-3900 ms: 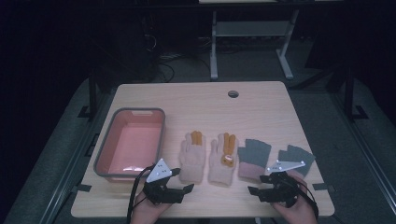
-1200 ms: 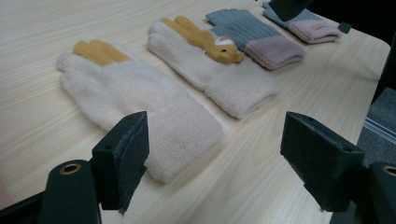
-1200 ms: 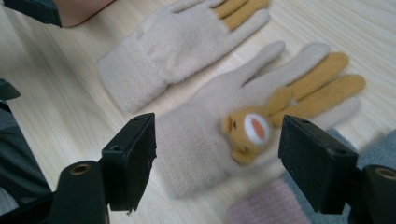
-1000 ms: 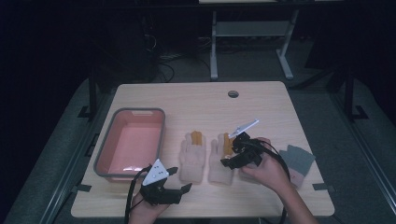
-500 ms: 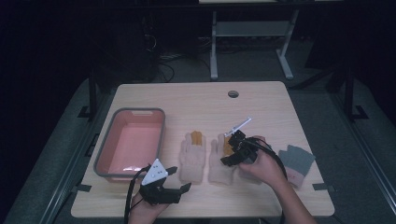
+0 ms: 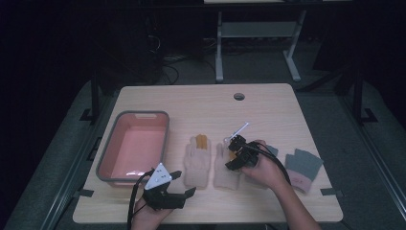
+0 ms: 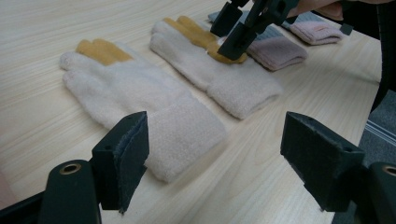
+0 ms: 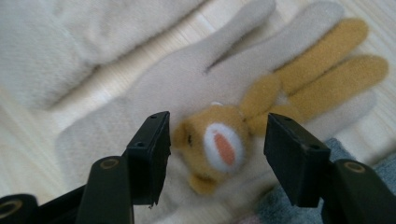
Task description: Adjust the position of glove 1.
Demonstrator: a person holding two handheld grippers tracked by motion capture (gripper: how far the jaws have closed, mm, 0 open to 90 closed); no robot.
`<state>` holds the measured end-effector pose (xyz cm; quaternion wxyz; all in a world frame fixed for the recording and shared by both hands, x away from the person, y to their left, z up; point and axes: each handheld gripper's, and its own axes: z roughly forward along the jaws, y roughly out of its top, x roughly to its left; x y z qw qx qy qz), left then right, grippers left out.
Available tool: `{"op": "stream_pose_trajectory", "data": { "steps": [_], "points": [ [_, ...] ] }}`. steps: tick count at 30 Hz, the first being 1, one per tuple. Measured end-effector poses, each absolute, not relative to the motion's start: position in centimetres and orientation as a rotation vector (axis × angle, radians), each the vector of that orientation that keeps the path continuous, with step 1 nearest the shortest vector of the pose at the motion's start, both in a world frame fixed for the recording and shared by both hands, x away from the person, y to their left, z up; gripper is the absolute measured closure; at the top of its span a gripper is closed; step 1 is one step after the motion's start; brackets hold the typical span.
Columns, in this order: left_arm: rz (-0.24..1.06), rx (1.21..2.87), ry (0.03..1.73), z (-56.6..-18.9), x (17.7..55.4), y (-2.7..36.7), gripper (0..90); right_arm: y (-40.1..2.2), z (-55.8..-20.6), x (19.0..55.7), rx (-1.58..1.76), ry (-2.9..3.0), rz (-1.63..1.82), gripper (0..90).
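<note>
My right gripper (image 8: 212, 154), jaws just closing but apart, straddles the orange animal face (image 8: 217, 144) on the right cream glove (image 6: 227, 167). My left gripper (image 6: 179, 184) hangs open near the table edge (image 6: 206, 221), bare wood ahead.

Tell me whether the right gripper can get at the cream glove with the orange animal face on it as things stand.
Probably yes. The right gripper hangs right over that cream glove, jaws apart and closing in on either side of the animal face, nothing between. The pads don't seem to press yet.

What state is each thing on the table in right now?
Right tool: jaws closing, straddling the bear patch, not yet pressing.
Left tool: open, holding nothing.
Right cream glove: flat, under the right tool.
Left cream glove: flat, untouched.
Pink tub: empty.
Grey gloves: flat.
</note>
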<state>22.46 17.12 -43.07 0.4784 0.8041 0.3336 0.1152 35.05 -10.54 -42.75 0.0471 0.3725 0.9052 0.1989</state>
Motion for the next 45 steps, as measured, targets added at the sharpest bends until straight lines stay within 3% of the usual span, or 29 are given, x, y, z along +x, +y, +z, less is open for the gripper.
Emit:
{"op": "stream_pose_trajectory", "data": {
  "steps": [20,45],
  "points": [
    [0.275,1.955,0.829,-43.1,22.6,17.3,23.8,-10.0,-43.3,35.1,1.147,2.782,0.534,61.2],
    [0.306,1.947,0.834,-42.9,22.4,17.4,23.0,-9.5,-37.9,33.7,1.025,2.749,0.604,62.8]
  ]
}}
